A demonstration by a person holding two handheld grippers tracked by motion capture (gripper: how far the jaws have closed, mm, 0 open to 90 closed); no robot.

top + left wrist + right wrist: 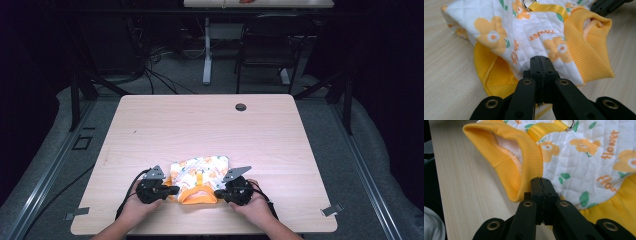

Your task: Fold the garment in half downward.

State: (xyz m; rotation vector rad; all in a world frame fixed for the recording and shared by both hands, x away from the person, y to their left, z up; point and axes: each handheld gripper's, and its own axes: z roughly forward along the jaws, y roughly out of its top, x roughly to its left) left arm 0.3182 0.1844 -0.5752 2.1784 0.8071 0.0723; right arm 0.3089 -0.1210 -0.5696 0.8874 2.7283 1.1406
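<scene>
A small quilted garment (200, 172), white with orange flowers and yellow ribbed trim, lies flat near the table's front edge. My left gripper (175, 190) is at its left side, my right gripper (216, 194) at its right side by the yellow collar. In the left gripper view the jaws of the left gripper (540, 60) are pressed together on the edge of the garment (536, 37), with yellow hem showing under them. In the right gripper view the right gripper (541, 181) is shut on the edge of the garment (584, 157) beside the ribbed collar. A yellow strap carries a metal ring (526, 5).
The wooden table (200, 125) has a cable hole (241, 107) at the back and metal clips (332, 210) at its front corners. Behind it stand a black chair (270, 45) and another table (257, 4). Cables lie on the floor at the left.
</scene>
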